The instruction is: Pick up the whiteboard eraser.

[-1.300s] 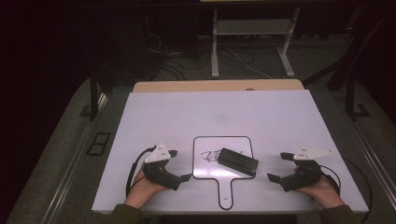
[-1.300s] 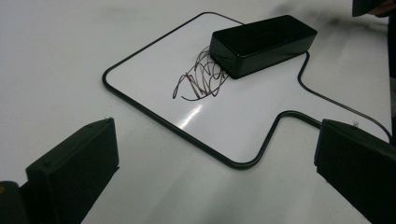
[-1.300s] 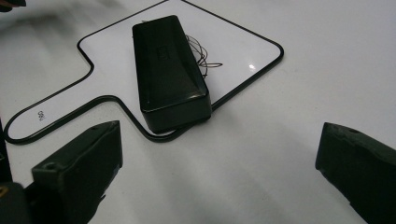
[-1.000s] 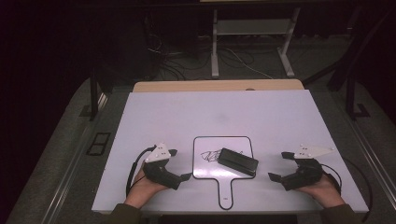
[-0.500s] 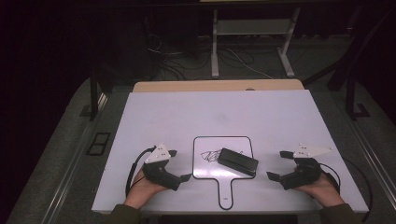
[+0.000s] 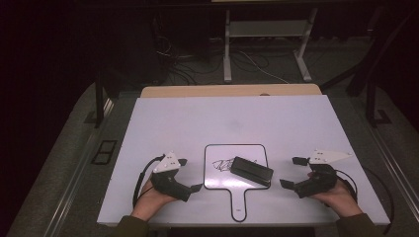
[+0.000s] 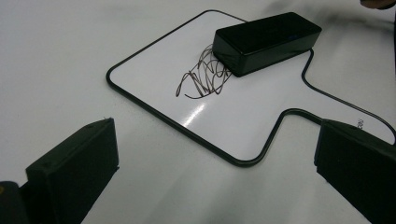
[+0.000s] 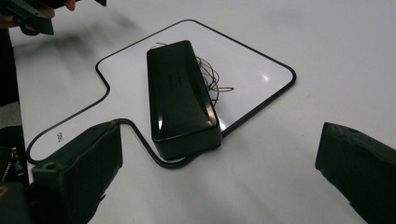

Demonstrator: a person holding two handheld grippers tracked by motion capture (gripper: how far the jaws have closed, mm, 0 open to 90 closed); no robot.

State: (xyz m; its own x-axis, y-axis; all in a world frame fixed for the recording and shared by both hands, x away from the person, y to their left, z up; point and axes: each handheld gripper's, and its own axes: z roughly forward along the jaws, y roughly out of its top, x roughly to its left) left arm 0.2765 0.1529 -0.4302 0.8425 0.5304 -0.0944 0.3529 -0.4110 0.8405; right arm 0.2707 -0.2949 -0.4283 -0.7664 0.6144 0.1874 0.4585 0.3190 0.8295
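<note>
Down on the white table (image 6: 227, 118), a small paddle-shaped whiteboard (image 6: 220, 180) with a black rim, lying flat near the front edge, handle toward the person. On its face, a dark scribble (image 6: 222, 163) — loops of pen line. Just beside the scribble, a black eraser block (image 6: 251, 171), resting on the board at a slant, one end over the board's right lower corner.

Left of the board, the left gripper (image 6: 189, 174), held in a hand (image 6: 150, 196) low over the table, jaws spread wide apart with nothing between them. Pointed toward the board; from its own view, the board's rounded corner and the start of the handle between the two black jaws, the scribble and eraser farther off.

Right of the board, the right gripper (image 6: 292, 172), held in the other hand (image 6: 340, 195), likewise gaping open and empty — jaws aimed at the board from the opposite side. From its own view, the eraser's near end hanging slightly over the board's rim, the scribble behind it, the other gripper far off at the top left.

Both grippers clear of the board, touching neither it nor the eraser. Behind the table, a dark floor with cables (image 6: 188, 59) and a white metal stand (image 6: 264, 34).
</note>
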